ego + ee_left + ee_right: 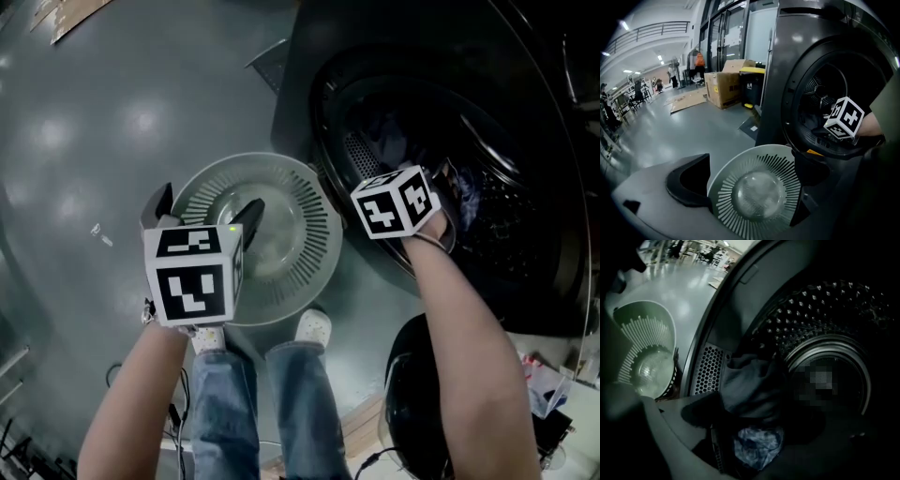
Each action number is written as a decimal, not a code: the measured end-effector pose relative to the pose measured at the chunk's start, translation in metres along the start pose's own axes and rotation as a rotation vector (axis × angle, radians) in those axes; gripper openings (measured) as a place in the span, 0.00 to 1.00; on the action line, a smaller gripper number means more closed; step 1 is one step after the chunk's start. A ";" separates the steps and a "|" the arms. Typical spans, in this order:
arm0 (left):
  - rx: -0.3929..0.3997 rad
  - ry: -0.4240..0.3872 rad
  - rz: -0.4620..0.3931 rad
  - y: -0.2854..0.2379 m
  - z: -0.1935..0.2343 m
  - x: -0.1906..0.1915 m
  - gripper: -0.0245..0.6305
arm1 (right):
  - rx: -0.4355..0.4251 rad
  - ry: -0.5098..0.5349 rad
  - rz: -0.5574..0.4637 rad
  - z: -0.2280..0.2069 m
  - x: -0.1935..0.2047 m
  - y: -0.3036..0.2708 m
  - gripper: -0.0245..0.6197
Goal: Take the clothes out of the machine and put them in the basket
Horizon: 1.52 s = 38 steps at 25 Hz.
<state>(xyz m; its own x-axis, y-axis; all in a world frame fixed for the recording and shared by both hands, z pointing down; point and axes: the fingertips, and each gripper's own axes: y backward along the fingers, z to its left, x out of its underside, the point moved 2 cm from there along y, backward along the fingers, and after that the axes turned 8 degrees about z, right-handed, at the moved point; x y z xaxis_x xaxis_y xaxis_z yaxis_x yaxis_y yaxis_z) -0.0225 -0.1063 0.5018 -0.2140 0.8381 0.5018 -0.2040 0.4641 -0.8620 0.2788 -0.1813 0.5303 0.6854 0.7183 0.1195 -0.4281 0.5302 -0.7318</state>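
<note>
Right gripper [439, 199] reaches down past the door rim of the dark front-loading washing machine [309, 56], its jaws standing wide with nothing pinched yet. Just ahead of them a crumpled dark garment [750, 385] lies at the mouth of the perforated metal drum [825, 310], with a blue-and-white patterned cloth [757, 446] bunched below it. The step in hand looks like the first grab. It would go best by pushing the jaws well over a thick fold of the dark garment before closing, since a pinch on a loose edge may slip or drag the patterned cloth out to fall on the floor. Left gripper [202, 211] hangs above the pale round slotted plastic basket [314, 220], jaws apart and empty. The basket stands on the grey floor [94, 112], close against the machine's front, and appears empty. The drum's lip has to be cleared on the way out. The person's jeans-clad legs [225, 403] stand just beside the basket, and cardboard boxes [724, 86] sit well away.
</note>
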 end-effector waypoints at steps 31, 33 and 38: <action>0.005 0.040 -0.022 0.083 0.045 -0.001 0.90 | -0.497 -0.378 -0.072 0.103 -0.022 0.149 0.05; 0.002 0.055 -0.019 0.086 0.054 0.002 0.90 | -0.541 -0.415 -0.064 0.115 -0.028 0.158 0.05; 0.001 0.075 -0.006 0.092 0.070 0.012 0.90 | -0.666 -0.452 -0.097 0.150 -0.047 0.190 0.05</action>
<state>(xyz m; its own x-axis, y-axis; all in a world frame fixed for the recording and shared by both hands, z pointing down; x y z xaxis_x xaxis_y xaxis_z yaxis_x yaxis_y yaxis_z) -0.1104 -0.0735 0.4339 -0.1410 0.8543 0.5002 -0.2065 0.4688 -0.8588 0.0768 -0.0473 0.4863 0.3362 0.8710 0.3583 0.1591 0.3225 -0.9331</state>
